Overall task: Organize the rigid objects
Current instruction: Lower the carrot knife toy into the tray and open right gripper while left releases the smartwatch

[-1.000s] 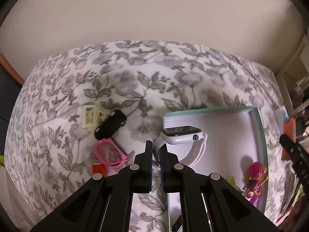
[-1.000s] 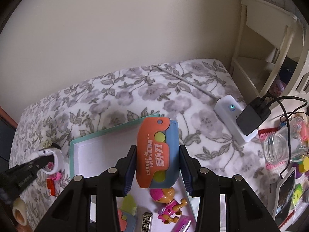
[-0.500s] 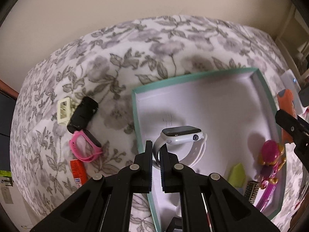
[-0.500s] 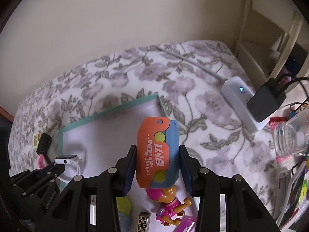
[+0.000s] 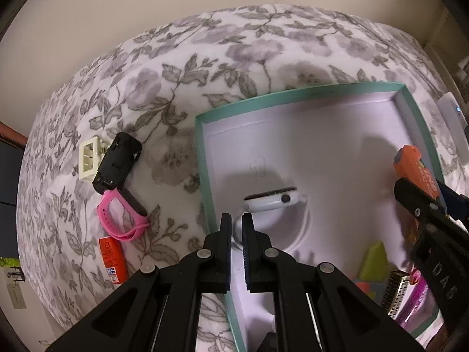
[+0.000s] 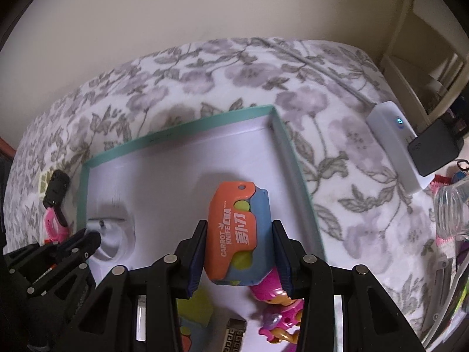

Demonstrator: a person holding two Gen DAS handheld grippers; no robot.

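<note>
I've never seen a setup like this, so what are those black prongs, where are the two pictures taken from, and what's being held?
No robot here: a person holds a two-finger tool in each hand, with a camera on each looking along its fingers. One picture comes from the left tool, pinching the strap of a white watch. The other comes from the right tool, gripping an orange and blue toy knife. Both hang over a teal-rimmed box on a floral cloth. A pink band lies outside the box.
</note>
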